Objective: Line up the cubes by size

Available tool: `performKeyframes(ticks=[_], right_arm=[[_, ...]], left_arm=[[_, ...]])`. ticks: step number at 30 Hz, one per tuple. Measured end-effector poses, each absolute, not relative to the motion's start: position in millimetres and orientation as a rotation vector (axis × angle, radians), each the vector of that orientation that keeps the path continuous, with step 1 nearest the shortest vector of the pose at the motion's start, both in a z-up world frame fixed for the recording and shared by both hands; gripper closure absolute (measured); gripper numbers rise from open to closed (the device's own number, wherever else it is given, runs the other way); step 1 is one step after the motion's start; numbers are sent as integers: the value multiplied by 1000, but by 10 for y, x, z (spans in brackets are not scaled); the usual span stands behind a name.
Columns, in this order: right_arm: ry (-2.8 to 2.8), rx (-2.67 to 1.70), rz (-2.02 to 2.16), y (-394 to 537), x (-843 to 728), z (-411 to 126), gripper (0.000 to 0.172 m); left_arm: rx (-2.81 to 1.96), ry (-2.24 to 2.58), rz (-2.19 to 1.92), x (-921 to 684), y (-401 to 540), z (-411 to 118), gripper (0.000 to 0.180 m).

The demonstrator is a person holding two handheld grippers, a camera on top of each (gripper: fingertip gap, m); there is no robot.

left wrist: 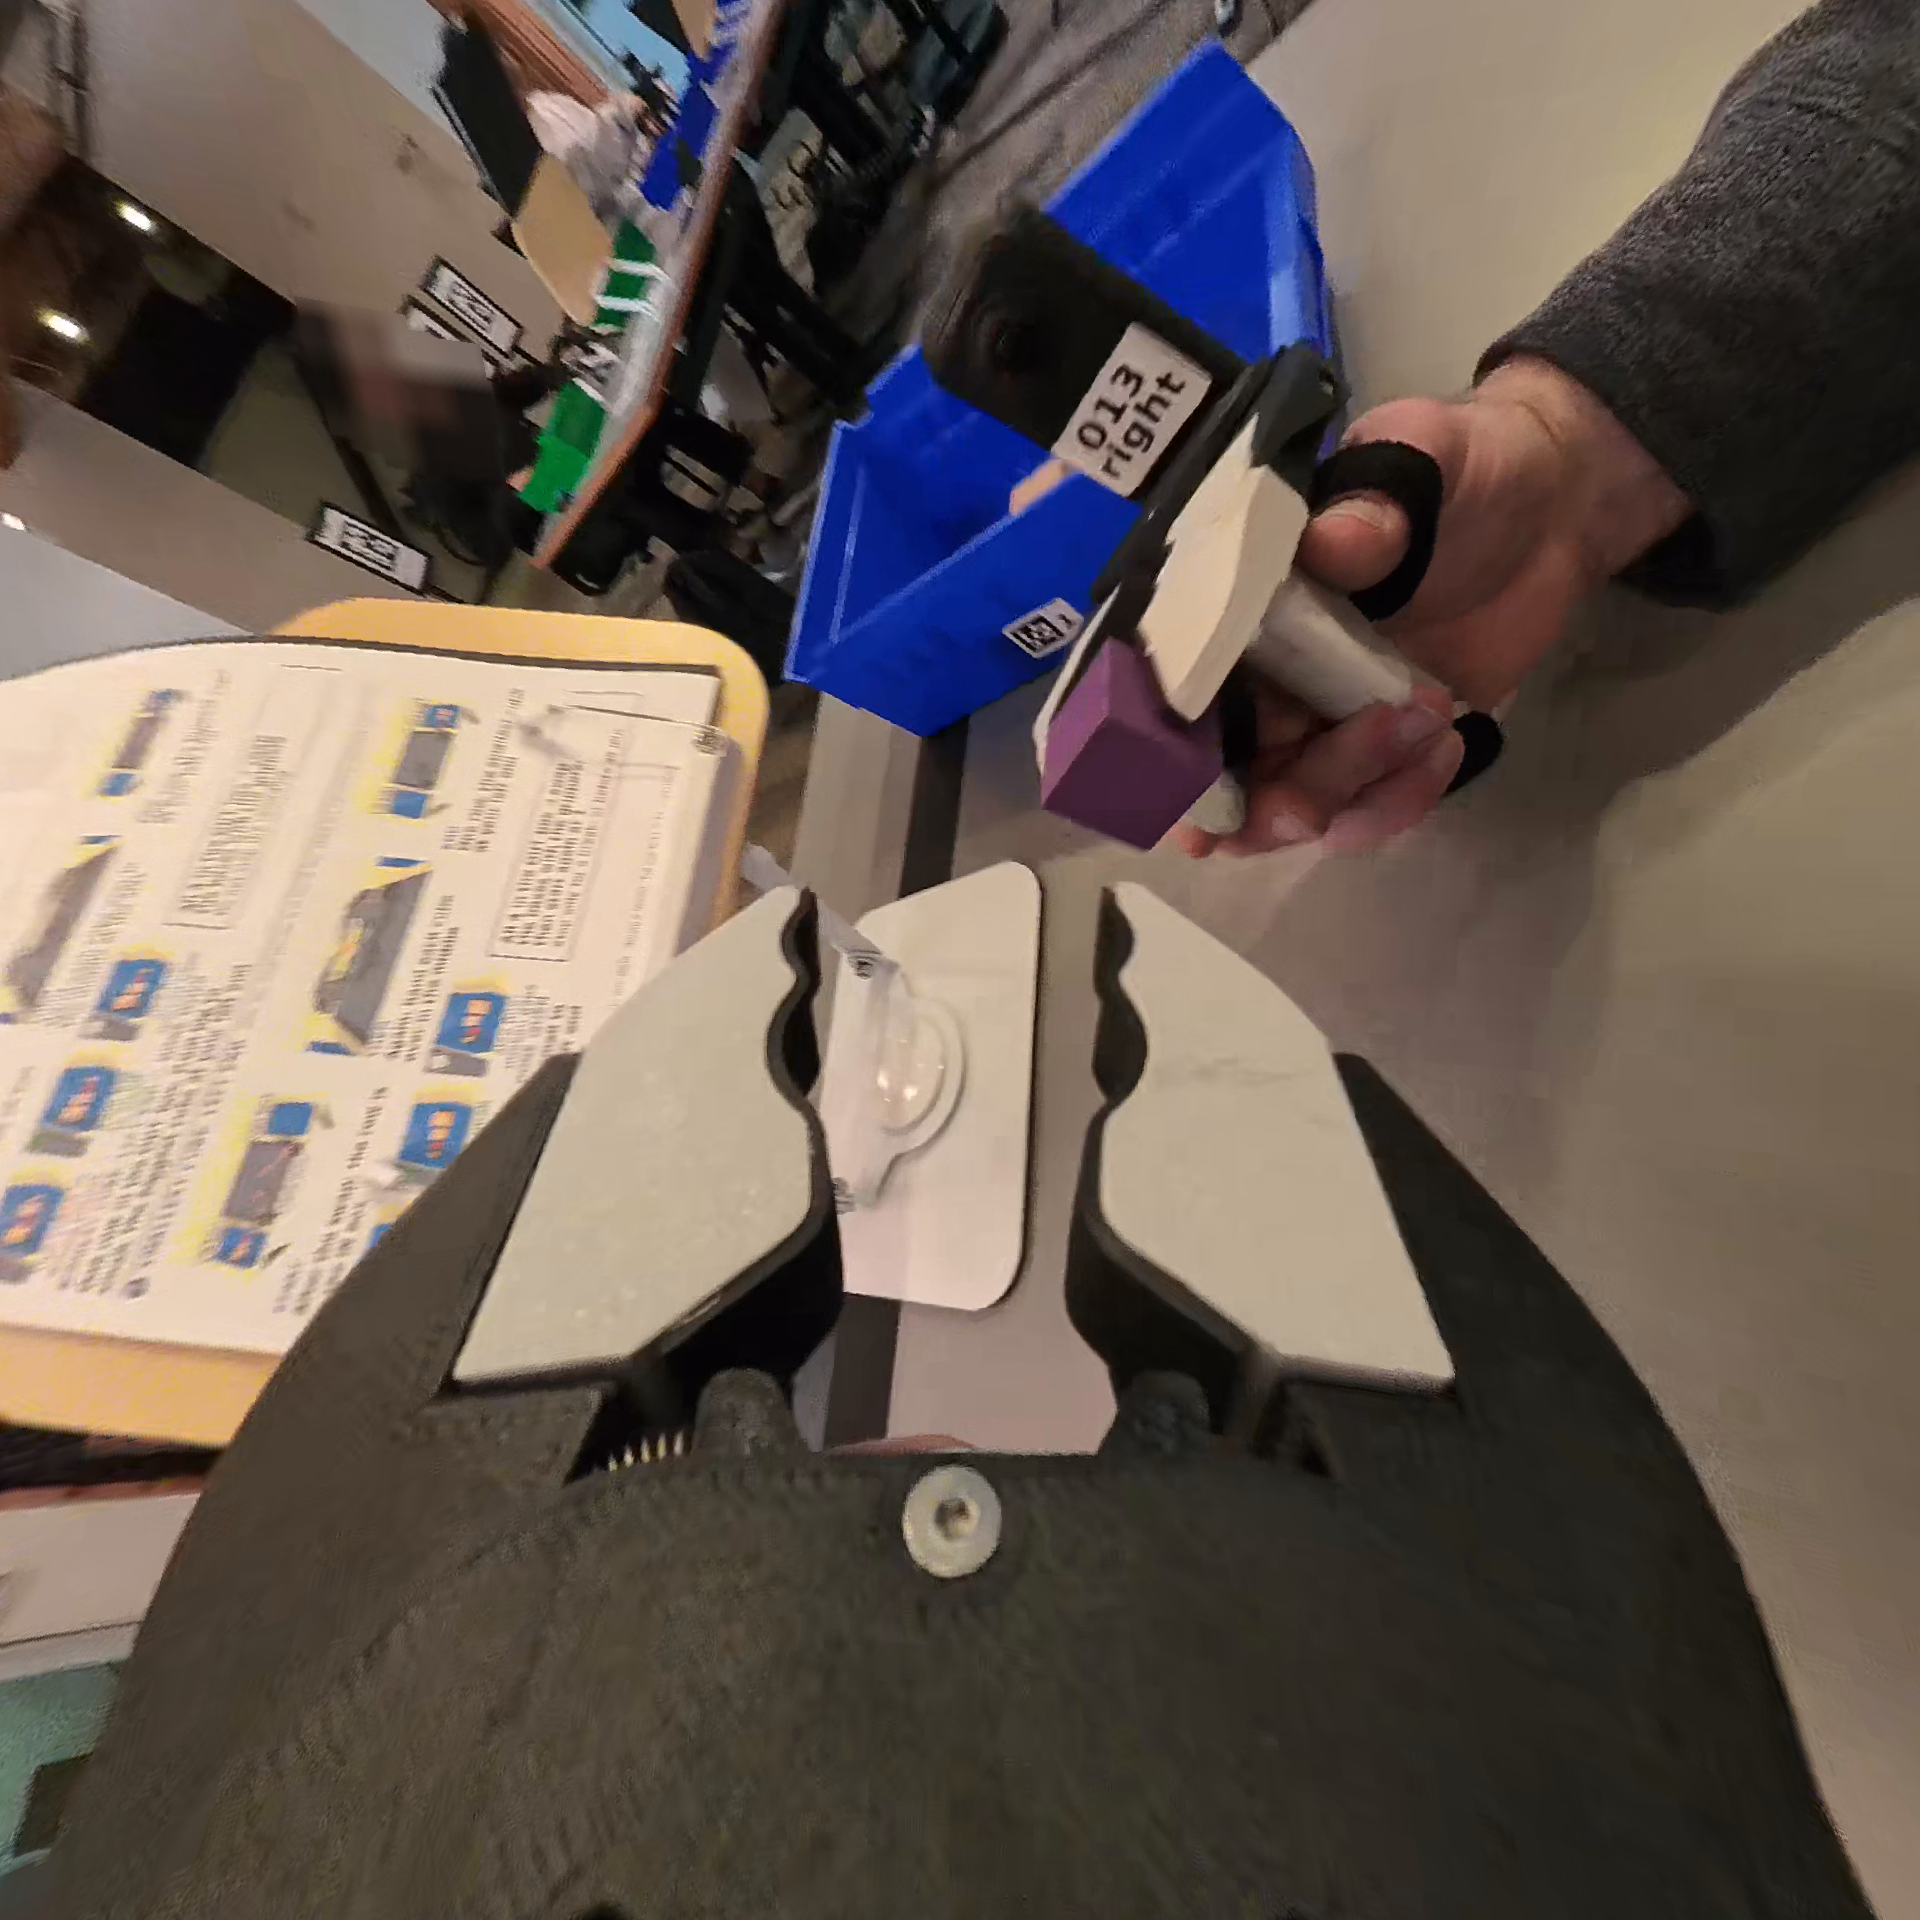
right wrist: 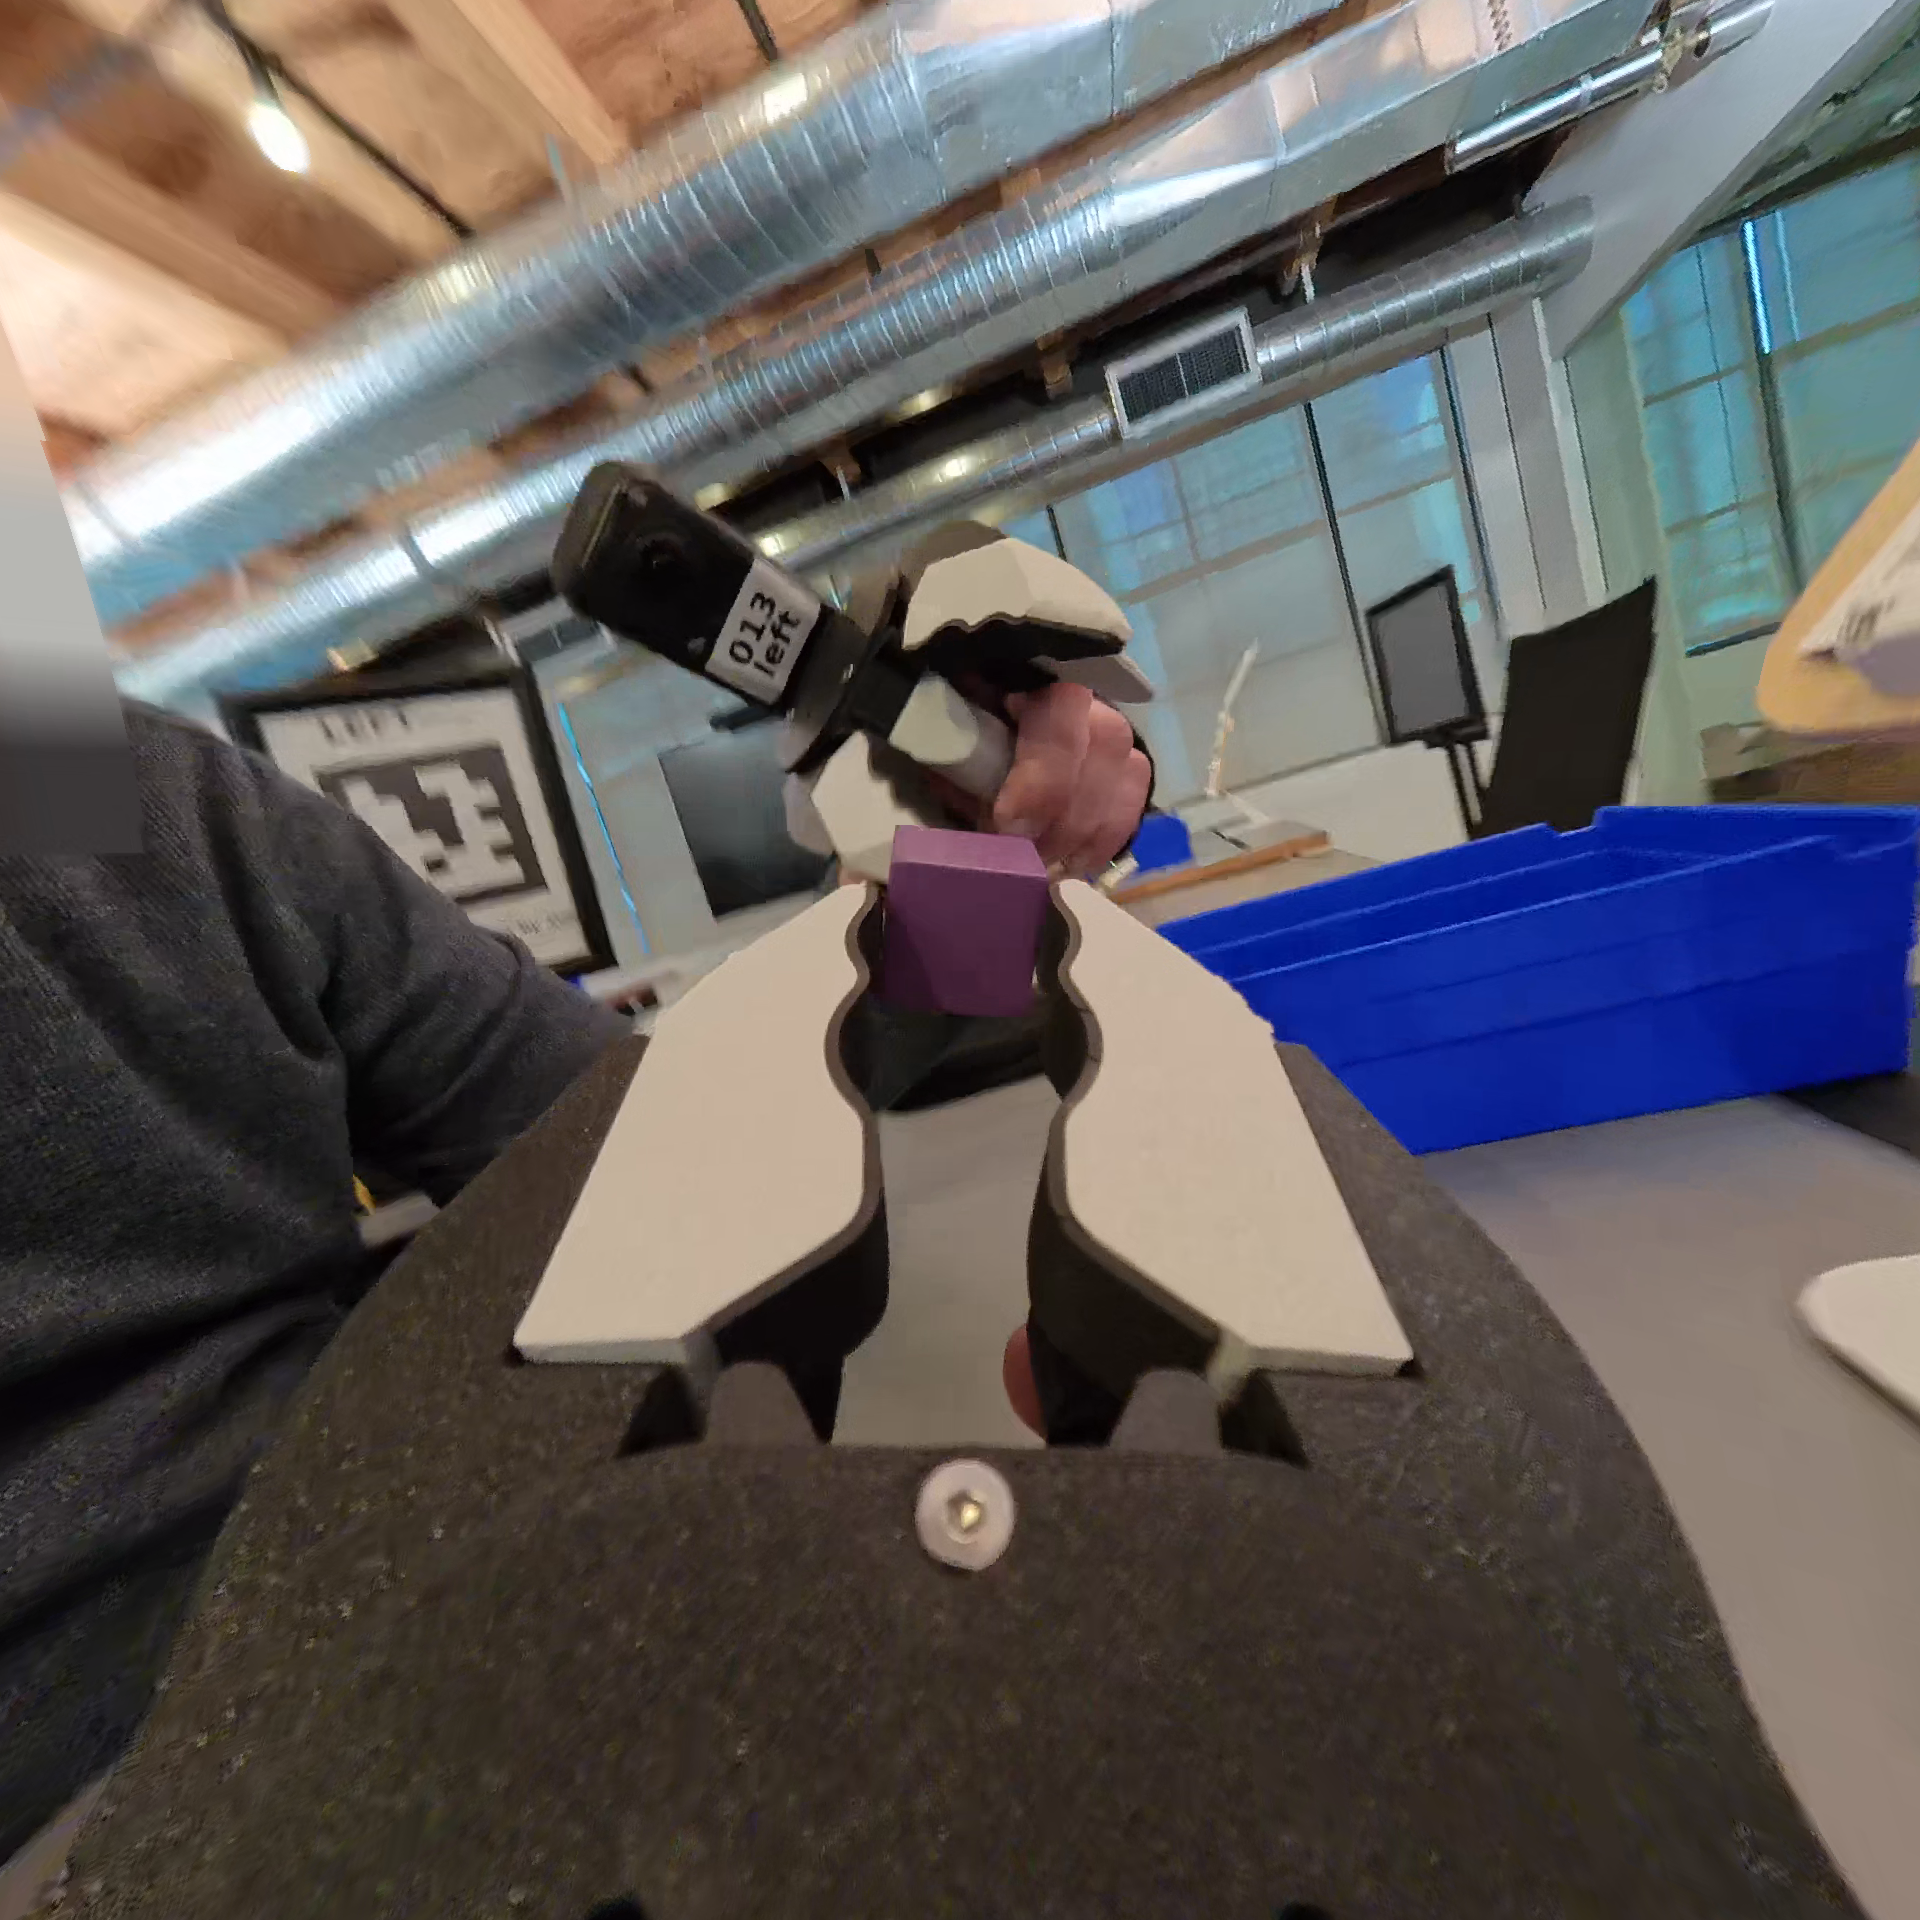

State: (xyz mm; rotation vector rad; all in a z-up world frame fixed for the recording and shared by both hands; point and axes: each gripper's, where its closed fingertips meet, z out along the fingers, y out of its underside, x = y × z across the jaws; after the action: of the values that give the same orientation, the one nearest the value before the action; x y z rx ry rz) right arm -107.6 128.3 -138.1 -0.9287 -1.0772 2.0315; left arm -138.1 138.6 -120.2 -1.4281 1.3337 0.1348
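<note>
My right gripper (right wrist: 961,906) is shut on a purple cube (right wrist: 966,935); both pads press on its sides and it is held in the air above the grey table (right wrist: 1621,1247). The left wrist view shows the same grasp from the side: the purple cube (left wrist: 1127,758) sits between the right gripper's white fingers (left wrist: 1216,613), with a hand on the handle. My left gripper (left wrist: 956,914) is open with nothing between its pads, hovering over a white card with a clear dome (left wrist: 935,1081). It also shows in the right wrist view (right wrist: 935,717), just behind the cube. No other cubes are in view.
A blue bin (left wrist: 935,582) stands at the table's far side and also shows in the right wrist view (right wrist: 1558,935). A clipboard with a printed sheet (left wrist: 312,935) lies to the left. A person's grey sleeve (right wrist: 208,1039) is close on the left. Across from one pair of fingers to the other is roughly 4 cm.
</note>
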Motion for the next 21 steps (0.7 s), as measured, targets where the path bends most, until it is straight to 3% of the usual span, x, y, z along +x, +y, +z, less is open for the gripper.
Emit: performKeyframes(ticks=[1,6,10,14,21], right_arm=[[-1123,-930,1958,1289,-1039,-1320,144],[-1187,-950,1568,1638,-516,-790,144],[-1277,-1096,1080,2279,102,-692,144],[-1476,-1247,561,2994,747,-923,144],[-1875,-1492,167,3663,1368,-1658,143]], left_arm=[[-1414,1317,136,-1418,1360,-1129,138],[-1394,1277,170,-1567,1291,-942,161],[-1396,1275,227,-1642,1279,-898,166],[-1387,1271,231,-1647,1247,-848,166],[-1411,1305,274,-1624,1282,-939,166]])
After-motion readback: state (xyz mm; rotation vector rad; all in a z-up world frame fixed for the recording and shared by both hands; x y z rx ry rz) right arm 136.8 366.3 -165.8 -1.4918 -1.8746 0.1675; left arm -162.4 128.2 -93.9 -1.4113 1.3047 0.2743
